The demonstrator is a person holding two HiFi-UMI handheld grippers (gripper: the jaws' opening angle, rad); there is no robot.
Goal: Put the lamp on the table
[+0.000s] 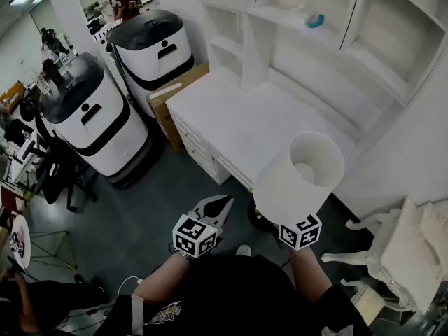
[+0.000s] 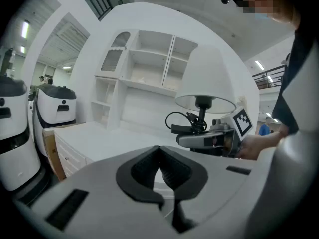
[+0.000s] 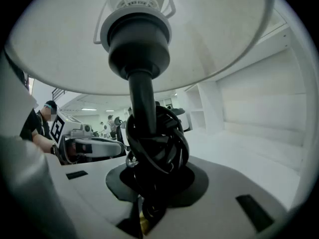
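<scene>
**White furniture on a dark floor in a bright workroom**

A white table (image 1: 238, 124) with drawers stands against the far wall, under a white shelf unit (image 1: 294, 19) with open compartments. The floor (image 1: 161, 187) is dark grey. At the left stand two white-and-black machines (image 1: 91, 117), with a brown cardboard box (image 1: 171, 96) wedged between the farther one and the table. An ornate white chair (image 1: 406, 250) sits at the near right. Strip lights (image 2: 25, 30) glow on the ceiling at the far left.

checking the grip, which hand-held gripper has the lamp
The right hand-held gripper, clamped on the lamp by its dark stem; the left hand-held gripper is shut and empty.
</scene>
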